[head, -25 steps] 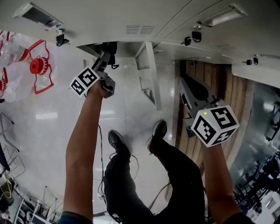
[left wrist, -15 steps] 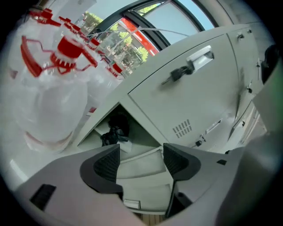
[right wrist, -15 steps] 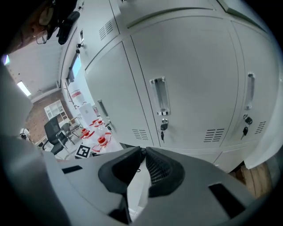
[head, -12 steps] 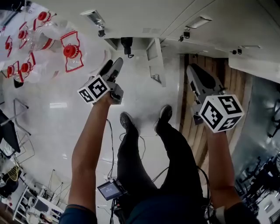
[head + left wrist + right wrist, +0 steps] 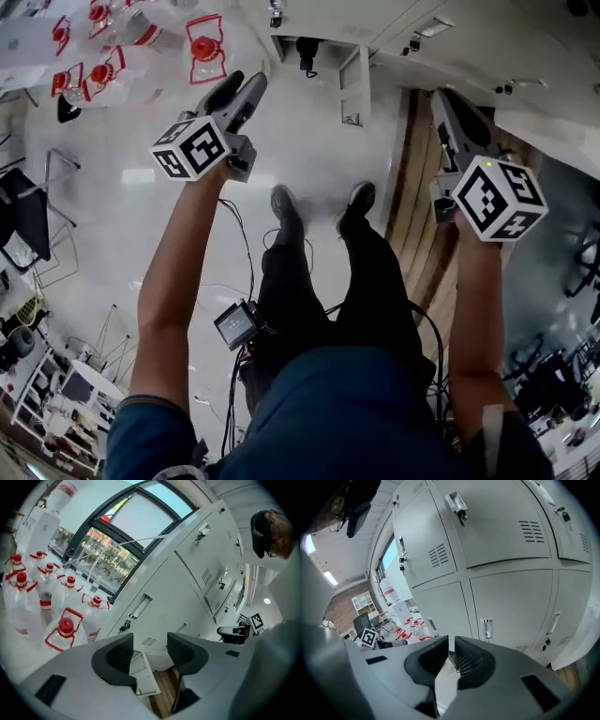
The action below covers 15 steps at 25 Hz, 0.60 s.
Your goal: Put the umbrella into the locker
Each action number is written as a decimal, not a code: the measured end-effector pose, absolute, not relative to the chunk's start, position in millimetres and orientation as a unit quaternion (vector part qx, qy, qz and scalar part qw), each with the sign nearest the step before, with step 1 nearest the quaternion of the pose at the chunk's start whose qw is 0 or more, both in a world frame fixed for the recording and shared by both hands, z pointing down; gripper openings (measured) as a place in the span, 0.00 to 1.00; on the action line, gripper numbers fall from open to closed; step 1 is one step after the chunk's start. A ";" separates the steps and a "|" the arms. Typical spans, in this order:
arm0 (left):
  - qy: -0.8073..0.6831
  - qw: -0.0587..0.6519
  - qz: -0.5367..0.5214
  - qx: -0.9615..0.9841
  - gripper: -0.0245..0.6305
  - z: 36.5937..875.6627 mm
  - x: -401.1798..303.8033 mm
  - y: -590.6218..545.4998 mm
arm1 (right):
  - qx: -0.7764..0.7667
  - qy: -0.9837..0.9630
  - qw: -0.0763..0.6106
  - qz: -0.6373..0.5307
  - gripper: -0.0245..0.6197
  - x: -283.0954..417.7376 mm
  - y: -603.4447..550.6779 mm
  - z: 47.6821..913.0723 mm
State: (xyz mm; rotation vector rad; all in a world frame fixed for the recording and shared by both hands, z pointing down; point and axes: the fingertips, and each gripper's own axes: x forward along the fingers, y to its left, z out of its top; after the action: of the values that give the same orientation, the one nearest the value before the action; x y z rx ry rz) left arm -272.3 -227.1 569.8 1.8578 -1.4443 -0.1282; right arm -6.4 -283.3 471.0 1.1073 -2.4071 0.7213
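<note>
A small black thing (image 5: 307,52), probably the umbrella, hangs inside the open bottom locker; its grey door (image 5: 354,89) stands ajar. My left gripper (image 5: 239,84) is held left of that locker and apart from it. Its jaws have just been closing, and nothing is between them (image 5: 150,646). In the left gripper view the open door (image 5: 143,677) shows below the jaws, and the umbrella is hidden. My right gripper (image 5: 448,98) hovers over the wooden strip at the right, pads nearly touching and empty (image 5: 451,648).
Several large water bottles with red caps (image 5: 202,47) (image 5: 63,630) stand on the floor at the left. A wall of grey lockers (image 5: 501,536) faces both grippers. The person's feet (image 5: 286,202) and loose cables lie below. A wooden floor strip (image 5: 417,187) runs along the right.
Both grippers have lifted higher above the floor. The left one has come away from the open locker where the black thing hangs, and its jaws have narrowed.
</note>
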 end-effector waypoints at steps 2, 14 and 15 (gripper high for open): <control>-0.572 0.360 -0.039 0.736 0.40 536.2 -281.2 -215.1 | 0.391 -0.863 0.193 0.253 0.11 -10.8 -277.1 445.8; -0.601 0.230 0.002 0.766 0.33 344.8 -312.9 -143.3 | 0.358 -0.892 0.185 0.203 0.11 -27.2 -229.1 295.6; -0.603 0.220 0.002 0.767 0.32 330.1 -314.8 -137.3 | 0.357 -0.894 0.183 0.200 0.12 -27.8 -223.6 283.6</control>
State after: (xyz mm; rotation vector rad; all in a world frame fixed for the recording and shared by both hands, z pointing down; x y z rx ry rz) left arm -314.8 -137.3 330.1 2.1221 -1.6669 0.0062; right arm -27.8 -223.6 283.6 1.0058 -2.5218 0.5640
